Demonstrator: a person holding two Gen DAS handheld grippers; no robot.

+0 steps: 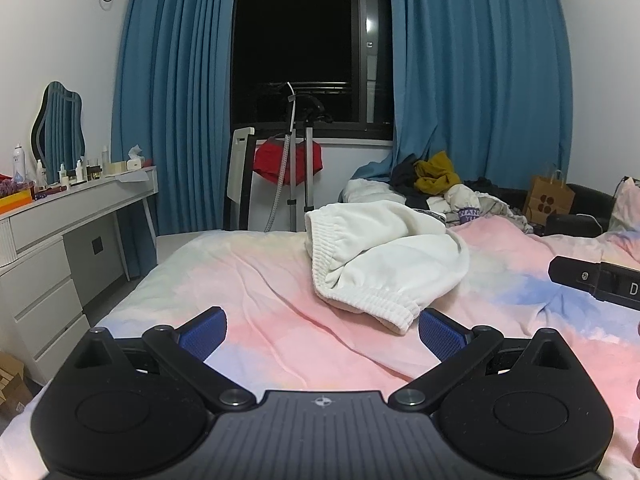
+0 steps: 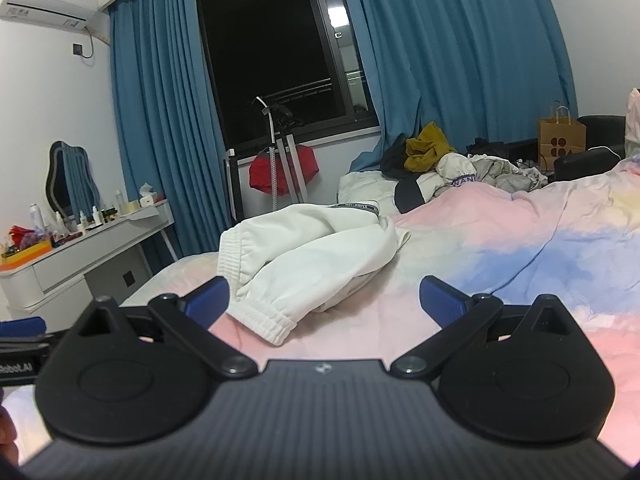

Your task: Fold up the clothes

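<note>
So both claws are spread wide with nothing in them: the left gripper (image 1: 322, 330) and the right gripper (image 2: 324, 300) hover just above the bed (image 1: 256, 280), blue pads apart. The white sweatpants (image 1: 384, 260) lie crumpled near the bed's foot edge, the ribbed cuff (image 1: 384, 308) pointing back at the grippers and nearly touching the right pad in the left view.

Container-wise: a brown paper bag (image 2: 562, 136) with a dark clover-ish dot logo stands past the far right side of the bed; can't see what's inside. An orange tray (image 1: 14, 200) at the dresser's (image 1: 80, 200) left end holds some purple stuff, too blurry to name.

Readable writing: "WAN" on a purple band in the clothes pile (image 1: 468, 200), and "Robot.AI" on the other gripper's body in the right wrist view.
</note>
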